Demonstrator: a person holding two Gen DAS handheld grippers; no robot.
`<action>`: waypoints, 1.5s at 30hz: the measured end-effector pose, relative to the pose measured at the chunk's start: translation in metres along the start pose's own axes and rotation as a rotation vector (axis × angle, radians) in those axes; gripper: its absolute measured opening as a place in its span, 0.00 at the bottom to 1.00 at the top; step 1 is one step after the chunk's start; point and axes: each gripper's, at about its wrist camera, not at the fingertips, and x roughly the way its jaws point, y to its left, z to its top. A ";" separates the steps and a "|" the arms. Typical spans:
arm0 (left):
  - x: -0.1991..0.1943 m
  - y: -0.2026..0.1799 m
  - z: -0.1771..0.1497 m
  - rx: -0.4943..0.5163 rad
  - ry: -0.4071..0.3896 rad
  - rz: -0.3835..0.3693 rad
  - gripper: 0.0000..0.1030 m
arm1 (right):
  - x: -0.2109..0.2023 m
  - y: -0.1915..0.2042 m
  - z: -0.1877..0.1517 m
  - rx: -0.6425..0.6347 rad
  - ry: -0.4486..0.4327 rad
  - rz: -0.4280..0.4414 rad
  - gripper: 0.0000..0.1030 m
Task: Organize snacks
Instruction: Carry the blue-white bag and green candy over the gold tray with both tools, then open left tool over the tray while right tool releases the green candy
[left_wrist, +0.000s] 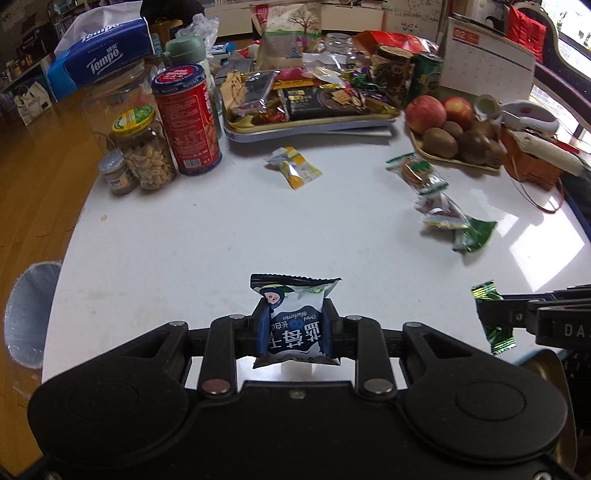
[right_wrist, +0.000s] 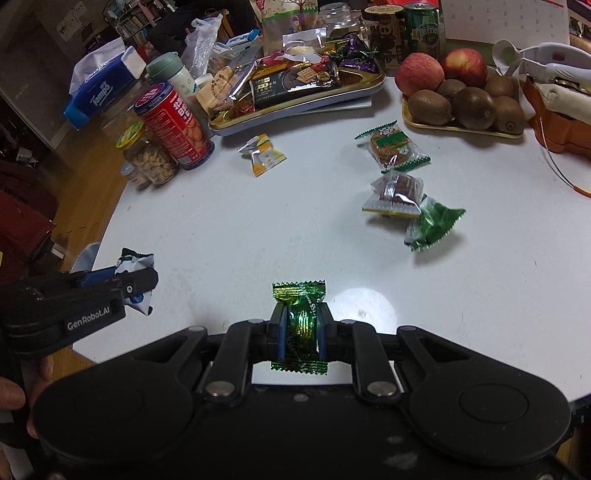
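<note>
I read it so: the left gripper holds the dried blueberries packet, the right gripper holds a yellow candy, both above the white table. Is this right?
One detail is wrong. The right gripper is shut on a green foil candy, as the right wrist view shows; the yellow candy lies loose on the white table. The left gripper does hold the dried blueberries packet.

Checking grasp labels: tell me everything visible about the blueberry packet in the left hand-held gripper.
The dried blueberries packet is a small pillow-shaped sachet of glossy plastic film, white and dark blue, with a cartoon face, "Dried Blueberries" lettering and large Chinese characters, all upside down to the left wrist camera. Its crimped ends are serrated. The left hand-held gripper pinches it across the middle between blue pads, lifted clear of the white table. Nothing else touches it. In the right wrist view it looks slightly crumpled.
</note>
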 end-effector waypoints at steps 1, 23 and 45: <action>-0.004 -0.005 -0.007 0.000 0.007 -0.014 0.33 | -0.005 0.000 -0.008 -0.002 0.001 0.004 0.17; -0.007 -0.083 -0.112 -0.025 0.215 -0.131 0.37 | -0.036 -0.023 -0.121 0.028 0.088 -0.067 0.22; -0.016 -0.077 -0.111 -0.014 0.196 -0.105 0.51 | -0.054 -0.031 -0.115 0.075 0.032 -0.054 0.43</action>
